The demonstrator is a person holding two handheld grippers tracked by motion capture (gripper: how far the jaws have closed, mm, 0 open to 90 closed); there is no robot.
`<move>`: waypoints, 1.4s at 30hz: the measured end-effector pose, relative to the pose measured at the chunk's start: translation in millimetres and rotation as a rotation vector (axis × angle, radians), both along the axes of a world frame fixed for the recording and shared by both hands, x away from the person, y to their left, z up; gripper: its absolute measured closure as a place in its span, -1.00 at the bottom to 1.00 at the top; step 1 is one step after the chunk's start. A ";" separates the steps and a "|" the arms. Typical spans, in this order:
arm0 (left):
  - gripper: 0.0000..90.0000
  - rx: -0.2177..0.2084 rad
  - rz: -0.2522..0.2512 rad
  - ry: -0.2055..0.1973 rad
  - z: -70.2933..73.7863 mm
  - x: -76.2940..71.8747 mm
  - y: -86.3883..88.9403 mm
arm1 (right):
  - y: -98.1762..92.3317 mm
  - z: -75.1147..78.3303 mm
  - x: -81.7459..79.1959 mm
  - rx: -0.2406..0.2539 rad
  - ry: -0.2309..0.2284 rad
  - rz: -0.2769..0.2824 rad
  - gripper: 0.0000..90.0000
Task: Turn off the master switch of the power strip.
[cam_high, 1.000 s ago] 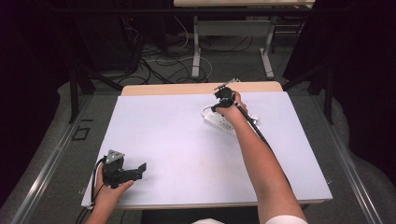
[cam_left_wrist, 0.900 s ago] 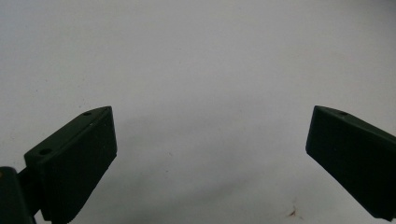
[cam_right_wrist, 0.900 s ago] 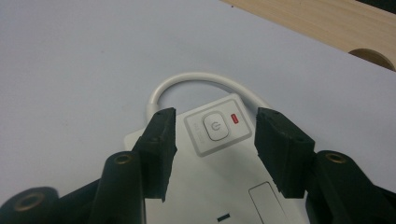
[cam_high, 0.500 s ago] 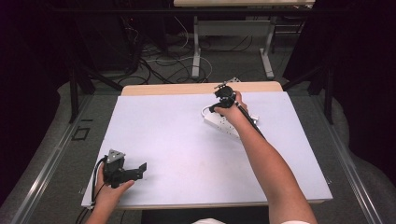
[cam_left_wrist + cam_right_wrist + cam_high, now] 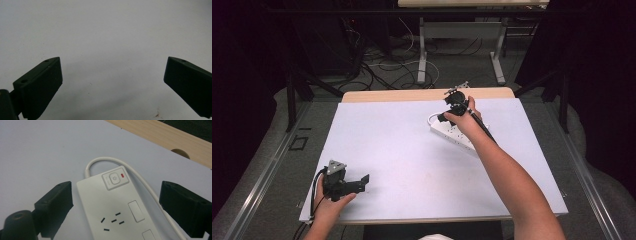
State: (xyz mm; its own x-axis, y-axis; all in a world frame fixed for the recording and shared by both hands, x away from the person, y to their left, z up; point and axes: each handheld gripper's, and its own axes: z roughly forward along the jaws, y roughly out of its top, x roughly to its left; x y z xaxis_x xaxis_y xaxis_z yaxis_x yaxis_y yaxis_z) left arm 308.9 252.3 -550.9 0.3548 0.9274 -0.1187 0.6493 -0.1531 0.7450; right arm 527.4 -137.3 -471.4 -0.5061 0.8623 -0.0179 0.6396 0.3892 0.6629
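Power strip [image 5: 117, 207] lies flat at the far right of the tabletop [image 5: 402, 150], just short of the bare wood edge, white cord [image 5: 140, 180] looping round its switch end. Switch [image 5: 114, 180] shows a red indicator beside it, so it looks already pressed on. Right gripper [image 5: 115, 205] hangs over the switch end; its jaws have just been opening, spread wide, nothing pinched. Left gripper [image 5: 112, 82] is also agape and empty, well apart from the strip. Sockets unused; plugging in may remain. Only a power symbol, no brand legible.
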 end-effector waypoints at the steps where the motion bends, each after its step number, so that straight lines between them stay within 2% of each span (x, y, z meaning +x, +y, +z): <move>1: -0.96 0.000 -0.001 0.000 0.0 0.1 -0.1 | -1.2 1.4 -2.1 -0.004 0.011 0.003 -0.84; 5: -0.96 0.000 0.000 -0.007 -0.3 0.5 -0.6 | -4.9 3.1 -9.6 0.003 0.018 0.020 -1.00; 10: -0.96 -0.004 0.005 -0.011 -0.7 0.6 -1.9 | -7.7 3.9 -22.1 -0.003 0.024 0.053 -1.00; 12: -0.96 0.002 -0.003 0.001 0.5 0.5 -1.4 | -8.7 4.8 -27.7 -0.015 0.019 0.060 -1.00; 14: -0.96 0.001 -0.003 0.000 0.4 0.5 -1.5 | -9.4 3.7 -33.1 0.000 0.002 0.078 -1.00; 16: -0.96 0.002 -0.003 0.000 0.5 0.3 -1.6 | -9.2 4.9 -39.9 -0.007 0.013 0.086 -1.00; 27: -0.95 0.001 0.002 -0.007 -0.2 0.1 -2.7 | -9.4 2.3 -68.8 -0.024 -0.031 0.155 -1.00; 28: -0.96 0.001 0.002 -0.008 -0.1 0.1 -2.6 | -10.3 3.2 -71.2 -0.036 -0.018 0.160 -1.00; 29: -0.96 0.002 0.000 -0.004 0.2 -0.1 -2.4 | -10.3 2.2 -73.7 -0.021 -0.024 0.161 -1.00; 31: -0.96 0.002 -0.001 -0.001 0.2 0.1 -2.2 | -11.4 1.5 -77.3 -0.027 -0.035 0.170 -1.00; 42: -0.96 0.003 0.003 -0.002 0.3 -0.4 -2.3 | -24.5 0.6 -99.0 -0.004 -0.037 0.185 -1.00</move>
